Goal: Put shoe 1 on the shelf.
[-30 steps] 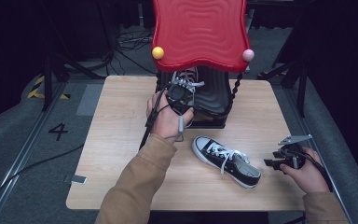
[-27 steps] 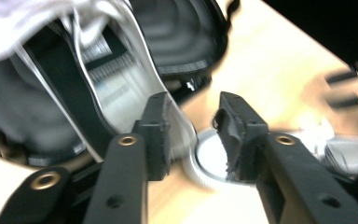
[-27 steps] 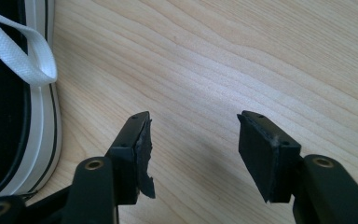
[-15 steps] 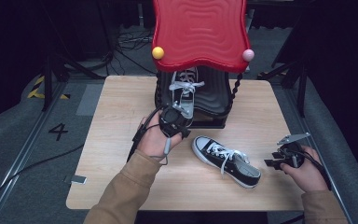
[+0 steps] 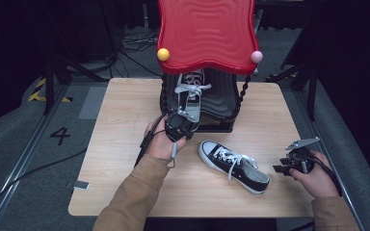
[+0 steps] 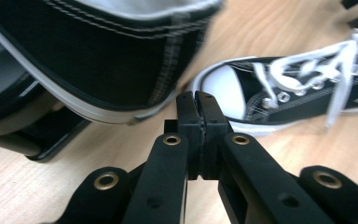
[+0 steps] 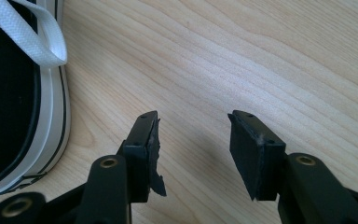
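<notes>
At the near edge of the high view, two tan sleeves come in over the surface, a light wood-grain top with rounded corners. The right tongs sit near the right edge in the person's hand, jaws parted with nothing between them; they have just been closing a little. In the right gripper view they hover over bare wood, with the white rubber sole of a sneaker just to one side.

That loose sneaker, black canvas with a white toe cap and white laces, lies on its sole in the middle of the surface, toe pointing toward the left hand.

The left tongs are a little farther in, their jaws having just closed fully together on nothing. In the left gripper view they are just in front of the heel of the second sneaker, whether touching it I cannot tell. This second sneaker stands on the lower black shelf of a rack at the far side, under a wavy red top with a yellow ball and a pink ball at its corners.

Beyond is grey carpet with cables, dark stands and yellow-black hazard tape. A "4" is marked on the floor at left.
</notes>
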Demonstrator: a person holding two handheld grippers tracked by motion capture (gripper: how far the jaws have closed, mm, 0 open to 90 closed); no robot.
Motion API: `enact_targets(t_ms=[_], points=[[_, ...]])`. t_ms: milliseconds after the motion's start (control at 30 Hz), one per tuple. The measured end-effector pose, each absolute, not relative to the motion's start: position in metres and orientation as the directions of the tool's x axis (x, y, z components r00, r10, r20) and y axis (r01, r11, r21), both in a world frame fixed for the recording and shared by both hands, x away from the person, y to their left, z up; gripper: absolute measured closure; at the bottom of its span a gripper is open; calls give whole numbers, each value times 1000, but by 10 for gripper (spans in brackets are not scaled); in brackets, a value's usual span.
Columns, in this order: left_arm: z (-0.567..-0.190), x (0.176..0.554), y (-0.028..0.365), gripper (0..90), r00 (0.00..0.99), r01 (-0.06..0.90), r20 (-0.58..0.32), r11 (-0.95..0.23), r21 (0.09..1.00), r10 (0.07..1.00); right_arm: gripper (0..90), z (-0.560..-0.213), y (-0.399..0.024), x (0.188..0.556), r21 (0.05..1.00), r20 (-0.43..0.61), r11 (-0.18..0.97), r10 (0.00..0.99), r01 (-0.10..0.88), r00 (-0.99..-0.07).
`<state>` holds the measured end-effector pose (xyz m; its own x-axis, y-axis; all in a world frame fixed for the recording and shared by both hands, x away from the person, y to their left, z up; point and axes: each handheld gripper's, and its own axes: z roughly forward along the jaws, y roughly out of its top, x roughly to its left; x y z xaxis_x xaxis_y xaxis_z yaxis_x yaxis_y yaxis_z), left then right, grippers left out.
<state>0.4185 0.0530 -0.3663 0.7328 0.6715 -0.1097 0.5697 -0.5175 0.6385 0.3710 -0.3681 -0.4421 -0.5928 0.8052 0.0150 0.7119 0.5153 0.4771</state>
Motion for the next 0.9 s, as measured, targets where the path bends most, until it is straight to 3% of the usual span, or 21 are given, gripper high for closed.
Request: enact_targets(t_ms=[600, 667, 733, 900], points=[[-356, 430, 25, 900, 738, 530, -100, -480, 699, 668, 513, -443, -366, 371, 472, 17, 520, 802, 712, -597], [-355, 439, 22, 900, 694, 547, -65, -466, 696, 717, 513, -443, -366, 371, 474, 15, 522, 800, 709, -599], [-358, 445, 24, 900, 699, 566, -117, -446, 693, 706, 513, -443, -367, 371, 477, 15, 522, 800, 707, -600], [-357, 447, 18, 900, 695, 555, -92, -450, 699, 713, 512, -444, -368, 371, 475, 15, 520, 802, 710, -598]])
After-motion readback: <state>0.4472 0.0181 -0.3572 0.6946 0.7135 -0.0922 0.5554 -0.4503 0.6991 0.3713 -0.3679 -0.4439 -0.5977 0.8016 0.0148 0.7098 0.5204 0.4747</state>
